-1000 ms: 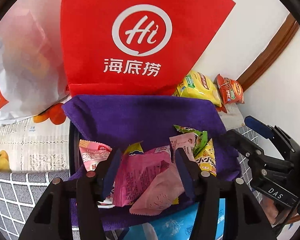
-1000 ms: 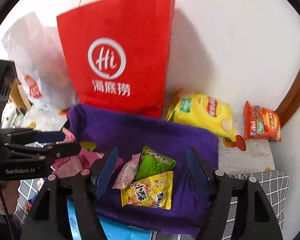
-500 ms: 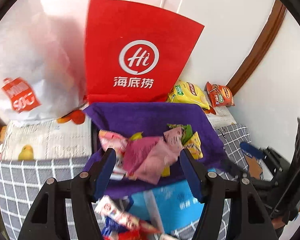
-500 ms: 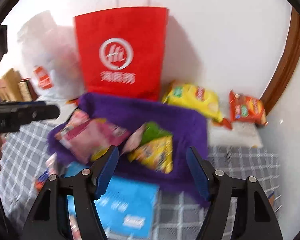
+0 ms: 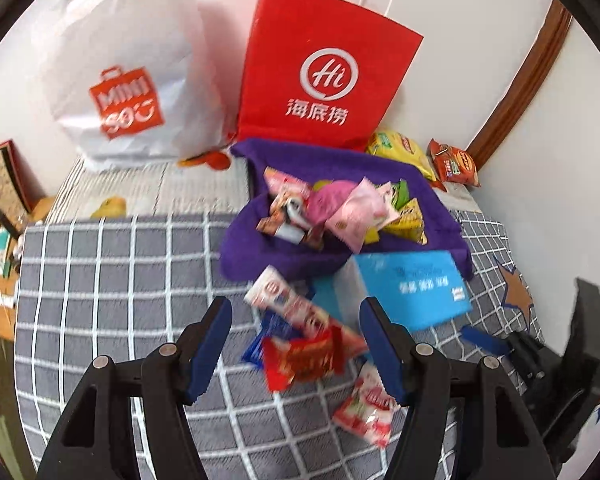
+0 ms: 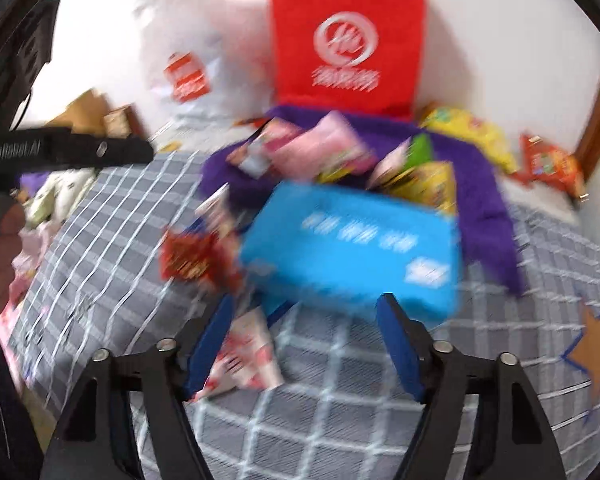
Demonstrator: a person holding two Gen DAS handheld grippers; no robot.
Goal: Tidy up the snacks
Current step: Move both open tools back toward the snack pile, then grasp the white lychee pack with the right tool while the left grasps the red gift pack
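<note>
Since before: both grippers have drawn back from the purple cloth; the pink packet once between the left jaws now lies on that cloth.
Left gripper (image 5: 296, 322): jaws apart, nothing pressed between them; a red packet (image 5: 300, 358) and a long red-and-white packet (image 5: 288, 300) lie on the bed below the gap.
Right gripper (image 6: 306, 326): jaws opening, holding nothing; a red-and-white packet (image 6: 246, 354) lies just beside its left finger.
Blue box (image 5: 412, 294): white writing, too blurred to read; it sits against the near edge of the cloth.
Purple cloth (image 5: 284, 252): toward the bed's far edge, heaped with snacks (image 5: 340, 210), pink, green and yellow packets.
Bed cover (image 5: 112, 280): grey with a white grid; an orange star (image 5: 518, 292) near its right edge.
Red bag (image 5: 324, 76): stands at the wall behind the cloth, a white "Hi" in a ring over Chinese characters.
White bag (image 5: 120, 60): left of the red one, orange "MINISO" logo.
Far right corner: a yellow chip bag (image 5: 404, 152) and an orange packet (image 5: 454, 164), print unreadable.
Other tool: "GenRobot.AI" shows on the left gripper's body in the right wrist view.
</note>
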